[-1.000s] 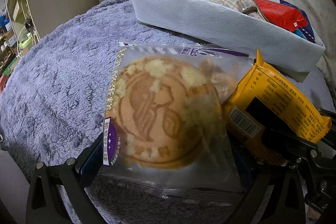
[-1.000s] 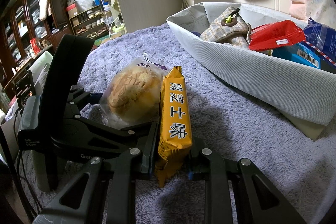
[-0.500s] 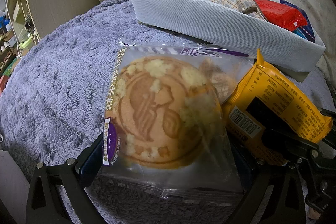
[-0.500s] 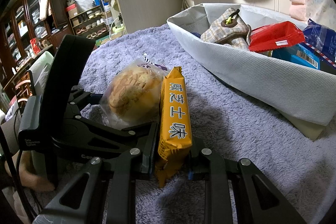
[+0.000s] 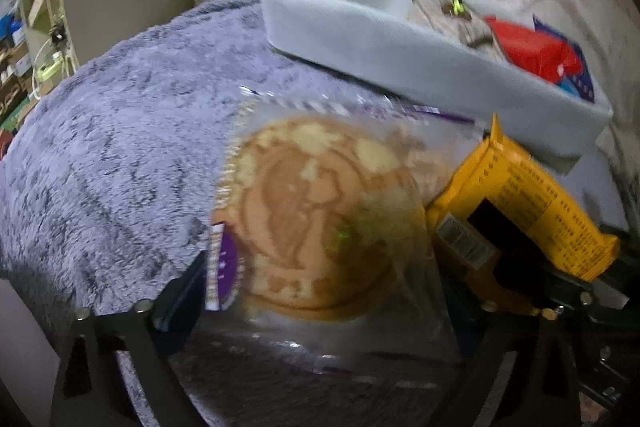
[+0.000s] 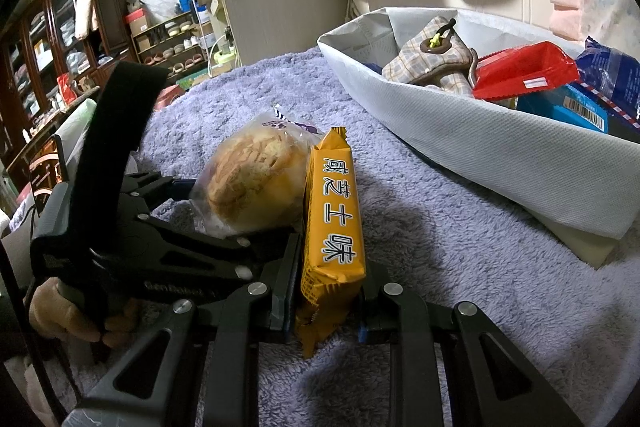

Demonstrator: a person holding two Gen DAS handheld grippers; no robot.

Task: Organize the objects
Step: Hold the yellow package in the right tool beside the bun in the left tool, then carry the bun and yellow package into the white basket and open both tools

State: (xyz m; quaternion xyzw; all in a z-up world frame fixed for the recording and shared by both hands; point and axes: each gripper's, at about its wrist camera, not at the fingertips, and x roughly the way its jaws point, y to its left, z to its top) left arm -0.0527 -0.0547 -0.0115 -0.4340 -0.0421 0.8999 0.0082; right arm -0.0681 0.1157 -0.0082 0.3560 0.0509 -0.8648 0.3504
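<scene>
Yellow snack packet (image 6: 334, 227) is clamped upright between the right gripper (image 6: 328, 311) jaws on the purple blanket (image 6: 440, 227). Bagged bun (image 5: 320, 215) is straddled by the left gripper (image 5: 320, 307) — jaws just closing, pad contact cannot be told — near the grey fabric bin (image 6: 480, 151).

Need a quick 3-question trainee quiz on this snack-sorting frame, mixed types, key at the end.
1. True or false: the right hand-held gripper is shut on the yellow snack pack.
2. Multiple choice: the bagged pastry lies A) inside the grey fabric bin, B) on the purple fleece blanket, C) on top of the red packet.
3. Fill in: between the left hand-held gripper's fingers sits the ____.

Key: 1 true; 2 B; 3 bagged pastry.
</scene>
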